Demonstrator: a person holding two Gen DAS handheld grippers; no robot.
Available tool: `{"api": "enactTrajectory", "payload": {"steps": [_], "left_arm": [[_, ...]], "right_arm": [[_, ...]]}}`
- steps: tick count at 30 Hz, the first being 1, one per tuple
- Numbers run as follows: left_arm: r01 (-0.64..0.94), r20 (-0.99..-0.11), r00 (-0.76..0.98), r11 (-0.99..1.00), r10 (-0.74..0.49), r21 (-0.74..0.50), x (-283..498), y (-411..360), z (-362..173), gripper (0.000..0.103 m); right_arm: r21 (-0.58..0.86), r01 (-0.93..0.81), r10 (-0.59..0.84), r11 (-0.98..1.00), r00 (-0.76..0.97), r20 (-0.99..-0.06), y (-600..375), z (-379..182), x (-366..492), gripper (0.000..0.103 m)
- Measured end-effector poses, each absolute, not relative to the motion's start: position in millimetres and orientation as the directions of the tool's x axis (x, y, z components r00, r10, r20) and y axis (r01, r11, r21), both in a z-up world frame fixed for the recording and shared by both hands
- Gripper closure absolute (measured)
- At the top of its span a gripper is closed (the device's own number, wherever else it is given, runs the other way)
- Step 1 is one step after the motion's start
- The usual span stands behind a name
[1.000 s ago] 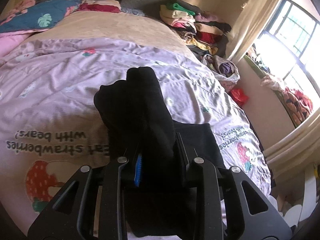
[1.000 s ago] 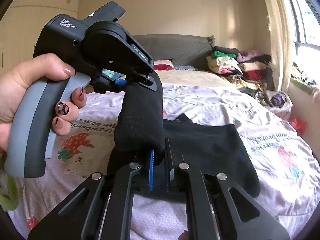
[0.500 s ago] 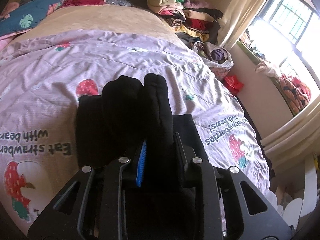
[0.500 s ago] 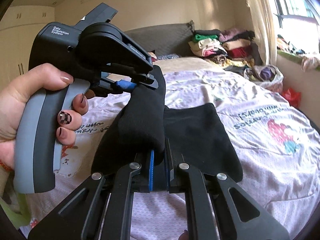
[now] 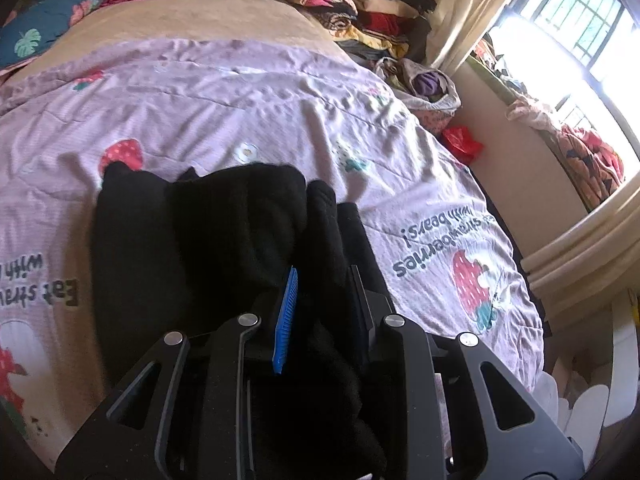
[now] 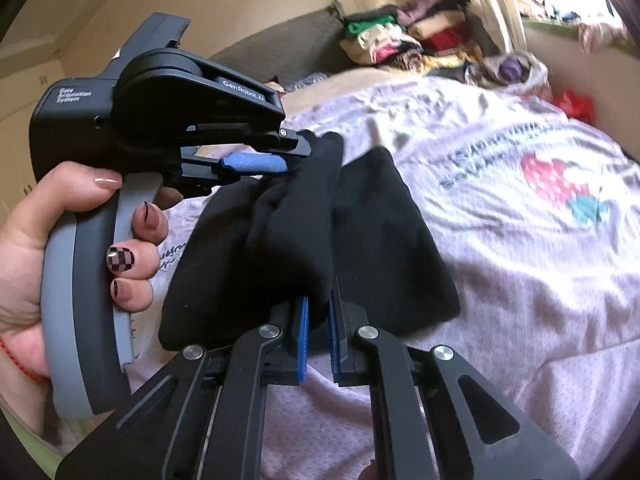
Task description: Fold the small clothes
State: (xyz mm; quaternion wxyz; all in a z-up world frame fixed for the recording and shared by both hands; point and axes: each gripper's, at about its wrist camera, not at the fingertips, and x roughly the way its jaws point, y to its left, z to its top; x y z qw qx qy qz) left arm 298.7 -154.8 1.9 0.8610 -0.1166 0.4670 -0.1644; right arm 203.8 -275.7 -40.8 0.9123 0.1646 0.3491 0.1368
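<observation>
My left gripper (image 5: 316,300) has its fingers clamped on one edge of the black garment (image 5: 192,248); my right gripper (image 6: 317,320) has its fingers clamped on another edge of it (image 6: 296,236). The raised strip of cloth runs between the two grippers, and in the right wrist view the left gripper (image 6: 276,160) sits above it, held by my left hand (image 6: 48,248). The rest of the garment lies flat on the bed's pink sheet (image 5: 240,112), roughly at its middle, partly doubled over.

Containers: a pale bag (image 5: 424,88) stands off the bed's far right corner with purple cloth (image 5: 430,80) and other fabric in it. Beside it a clothes stack (image 5: 360,12) is piled against the wall. A red bag (image 5: 460,140) lies on the floor by the bed's right edge.

Writing: the sheet print reads "strawberries with bears!" (image 5: 436,248) near the right edge, and "Eat" plus partial words (image 5: 44,284) near the left edge. The left gripper's body reads "GenRobot.AI" (image 6: 244,90) and "Data Acquisition System" (image 6: 74,95).
</observation>
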Motion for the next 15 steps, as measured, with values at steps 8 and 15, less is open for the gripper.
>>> {"api": "enactTrajectory", "payload": {"steps": [8,15], "left_arm": [[0.197,-0.725,0.520,0.889,-0.452,-0.414,288.9,-148.6,1.2,0.065],[0.123,-0.702,0.644,0.946,-0.306,-0.299,261.4,-85.4,13.5,0.051]], "right_arm": [[0.525,-0.079,0.444,0.848,0.649,-0.618,-300.0,-57.3,202.2,0.076],[0.655,-0.131,0.566,0.745,0.643,-0.516,-326.4,-31.6,200.0,0.041]]}}
